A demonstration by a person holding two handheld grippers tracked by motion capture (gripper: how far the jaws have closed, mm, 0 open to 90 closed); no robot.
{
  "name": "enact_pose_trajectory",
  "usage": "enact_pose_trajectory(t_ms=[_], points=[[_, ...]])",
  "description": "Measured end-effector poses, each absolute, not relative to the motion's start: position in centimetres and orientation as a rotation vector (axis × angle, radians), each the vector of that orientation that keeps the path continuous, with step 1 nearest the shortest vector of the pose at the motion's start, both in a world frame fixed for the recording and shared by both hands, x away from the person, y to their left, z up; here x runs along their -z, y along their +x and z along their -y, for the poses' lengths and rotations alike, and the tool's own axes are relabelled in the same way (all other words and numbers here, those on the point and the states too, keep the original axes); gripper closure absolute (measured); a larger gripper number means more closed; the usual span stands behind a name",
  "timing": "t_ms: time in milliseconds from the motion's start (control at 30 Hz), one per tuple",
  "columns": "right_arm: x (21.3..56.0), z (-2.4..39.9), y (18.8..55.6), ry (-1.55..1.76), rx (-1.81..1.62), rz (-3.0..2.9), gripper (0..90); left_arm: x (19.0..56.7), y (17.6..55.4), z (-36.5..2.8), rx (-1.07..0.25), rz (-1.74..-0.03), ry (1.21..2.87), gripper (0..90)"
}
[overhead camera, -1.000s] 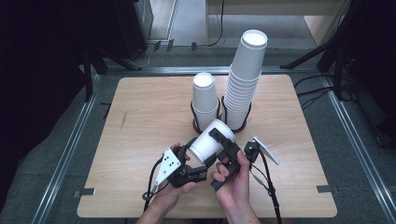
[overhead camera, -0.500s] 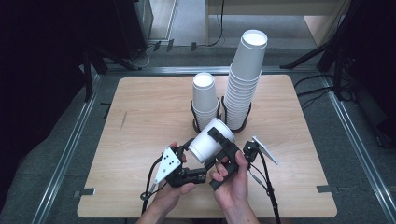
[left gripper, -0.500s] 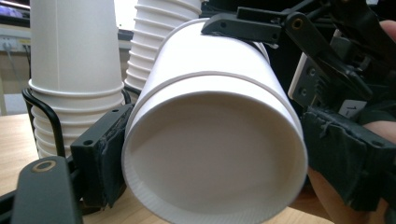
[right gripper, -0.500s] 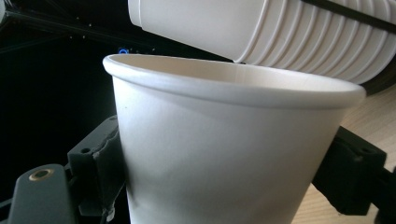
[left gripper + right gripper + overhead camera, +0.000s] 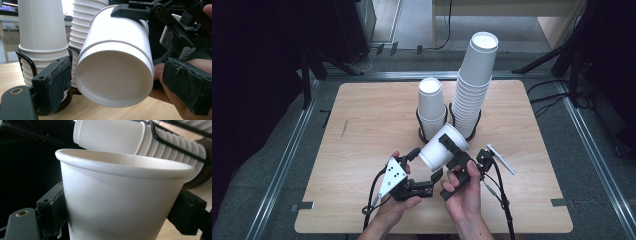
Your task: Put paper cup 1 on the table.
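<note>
A white paper cup [image 5: 434, 150] is held tilted above the table, rim up and to the right, base towards my left gripper [image 5: 426, 164]. My right gripper [image 5: 451, 146] is shut on its upper wall, one jaw on each side in the right gripper view [image 5: 120, 212]. My left gripper's jaws have just been opening. They now stand open on either side of the cup's base [image 5: 115, 82], and its taped pads [image 5: 56, 80] are clear of the wall. A ring line runs around the cup [image 5: 117, 42] near its base.
Behind the cup stand a short stack of white cups [image 5: 432, 107] and a tall leaning stack [image 5: 474, 85], each in a black wire holder [image 5: 421, 125] at the middle of the wooden table [image 5: 362, 120]. Metal rails and dark floor surround the table.
My left gripper's jaws have spread apart at the cup's base. Both hands and the cup have stayed where they were.
</note>
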State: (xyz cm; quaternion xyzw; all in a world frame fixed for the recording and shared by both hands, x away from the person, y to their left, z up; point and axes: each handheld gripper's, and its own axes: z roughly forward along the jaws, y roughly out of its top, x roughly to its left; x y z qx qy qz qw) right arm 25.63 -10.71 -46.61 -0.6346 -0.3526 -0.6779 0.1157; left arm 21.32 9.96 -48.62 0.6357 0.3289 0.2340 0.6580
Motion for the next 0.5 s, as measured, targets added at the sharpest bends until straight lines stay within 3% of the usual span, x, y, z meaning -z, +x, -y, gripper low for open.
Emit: enact_pose_trajectory(t_ms=[500], points=[[45.7,13.2,26.1,-1.917,2.114,1.098,14.9,48.8,21.4,-9.9,-0.507,-0.742,1.457,8.9]])
